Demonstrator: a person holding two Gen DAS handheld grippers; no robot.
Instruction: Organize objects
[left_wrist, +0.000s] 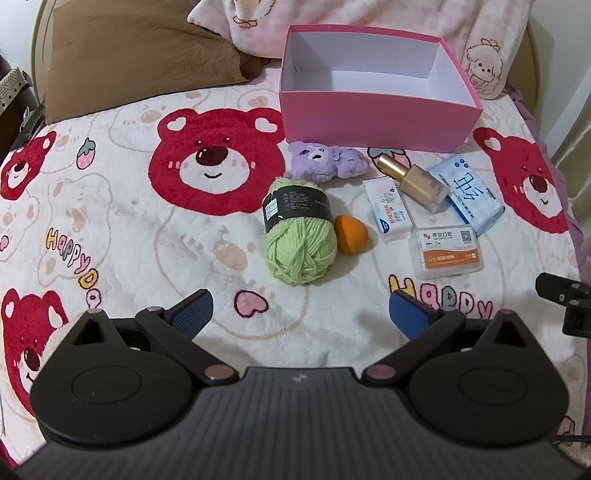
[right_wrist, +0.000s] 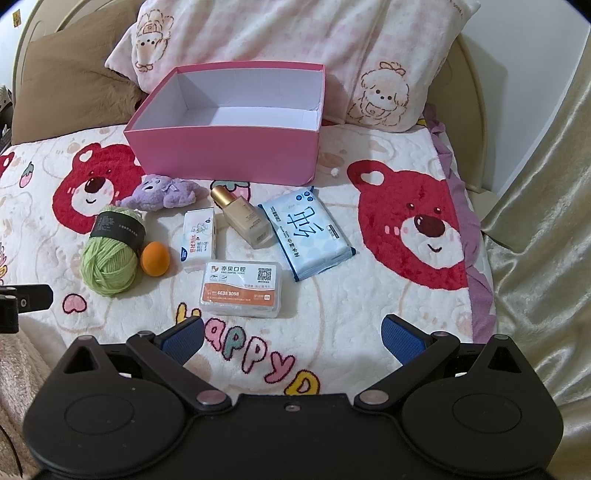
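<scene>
A: Where is the box?
B: The pink box (left_wrist: 373, 118) sits at the far side of the bed (left_wrist: 129, 229), open on top. Its white inside has nothing in it.

A: What lies near it?
B: A purple toy (left_wrist: 325, 162) is just in front of the box. A gold bottle (left_wrist: 413, 181) lies on its side, right of the toy. The green yarn (left_wrist: 299, 236) is nearer, and an orange egg (left_wrist: 351, 234) touches its right side.

A: And the packs?
B: A small white pack (right_wrist: 199, 240) is right of the egg. A clear case (right_wrist: 242, 290) is just near of it. A big blue pack (right_wrist: 310, 236) is far right, beside the bottle.

A: What about the claws?
B: The left claw (left_wrist: 301, 317) is spread wide and holds nothing. It hangs over the bed, near of the yarn. The right claw (right_wrist: 293, 338) is spread wide too, holding nothing, just near of the case.

A: What is behind the box?
B: A pink pillow (right_wrist: 295, 48) and a brown pillow (left_wrist: 140, 55).
</scene>
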